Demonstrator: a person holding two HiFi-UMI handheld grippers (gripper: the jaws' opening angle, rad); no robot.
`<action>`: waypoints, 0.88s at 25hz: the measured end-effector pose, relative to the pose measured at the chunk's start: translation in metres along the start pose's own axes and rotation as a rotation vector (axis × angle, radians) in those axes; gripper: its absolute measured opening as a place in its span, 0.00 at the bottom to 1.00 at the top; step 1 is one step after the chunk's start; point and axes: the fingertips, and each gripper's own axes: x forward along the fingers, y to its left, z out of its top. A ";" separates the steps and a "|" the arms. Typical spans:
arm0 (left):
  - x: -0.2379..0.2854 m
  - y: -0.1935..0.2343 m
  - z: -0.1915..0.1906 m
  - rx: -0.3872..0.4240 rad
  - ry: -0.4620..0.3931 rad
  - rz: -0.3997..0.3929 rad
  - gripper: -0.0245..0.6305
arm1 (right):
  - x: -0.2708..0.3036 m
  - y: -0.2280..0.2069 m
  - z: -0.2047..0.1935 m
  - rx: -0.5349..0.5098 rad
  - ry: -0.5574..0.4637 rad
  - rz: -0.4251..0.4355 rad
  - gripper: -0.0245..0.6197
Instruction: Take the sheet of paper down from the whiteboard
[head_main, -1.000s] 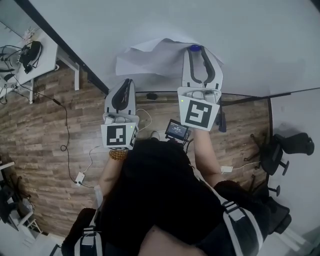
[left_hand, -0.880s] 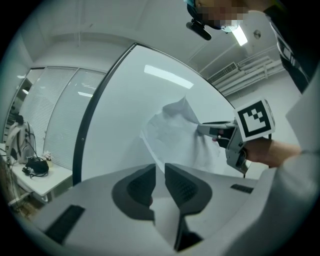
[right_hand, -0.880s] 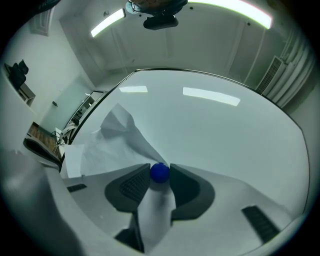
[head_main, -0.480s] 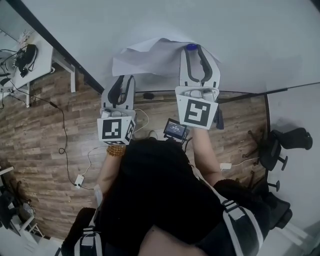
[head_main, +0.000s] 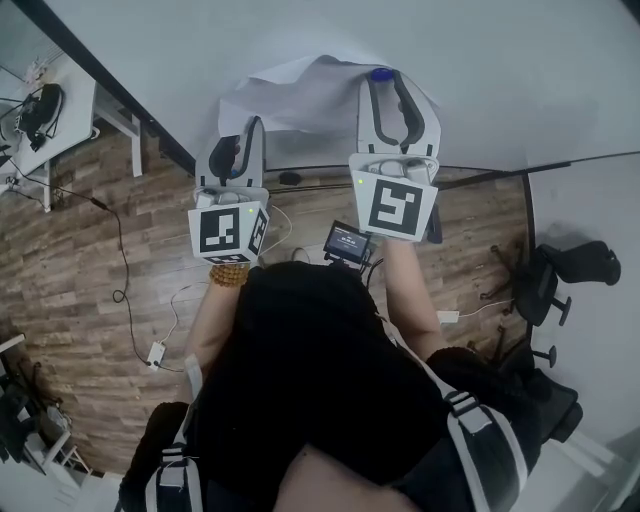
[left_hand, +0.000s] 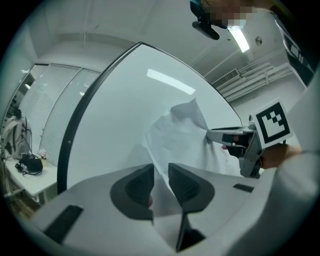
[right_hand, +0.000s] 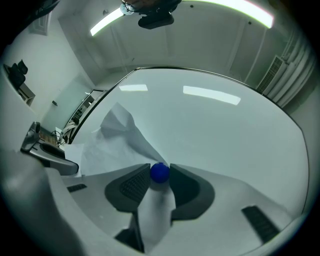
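A person in a black top (head_main: 300, 380) (a string of brown beads (head_main: 232, 275) circles the left wrist) faces a whiteboard (head_main: 480, 60) with a two-jaw gripper in each hand. The left gripper (left_hand: 161, 171) has just been opening, then easing in a little. Its jaws stand apart, with the lower edge of the sheet of paper (head_main: 300, 95) reaching into the gap and neither pad pressing on it. Beside it and further forward, the right gripper (head_main: 384, 85) is clamped on a blue magnet (right_hand: 160, 172), one jaw tip against each side, with a strip of the sheet running back between the jaws beneath it. The sheet is on the whiteboard, crumpled. Its upper right corner sits at the magnet, while the left part bulges off the surface in loose folds between the two grippers. Far below lies a wood-plank floor (head_main: 90, 290), where a small lit screen (head_main: 347, 242) sits near the foot of the board. Loose cables (head_main: 122, 250) trail across the planks, a white desk (head_main: 60, 125) stands at the left and a black office chair (head_main: 545, 290) at the right.
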 end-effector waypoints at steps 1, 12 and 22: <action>0.001 0.000 0.000 -0.001 -0.001 0.000 0.18 | 0.000 0.000 0.000 -0.001 -0.001 -0.001 0.23; 0.006 -0.002 0.000 -0.029 -0.006 -0.001 0.11 | -0.002 -0.002 -0.001 0.013 -0.007 -0.011 0.23; 0.010 0.008 -0.003 -0.052 -0.003 0.007 0.07 | 0.002 0.002 -0.006 0.005 0.001 -0.003 0.23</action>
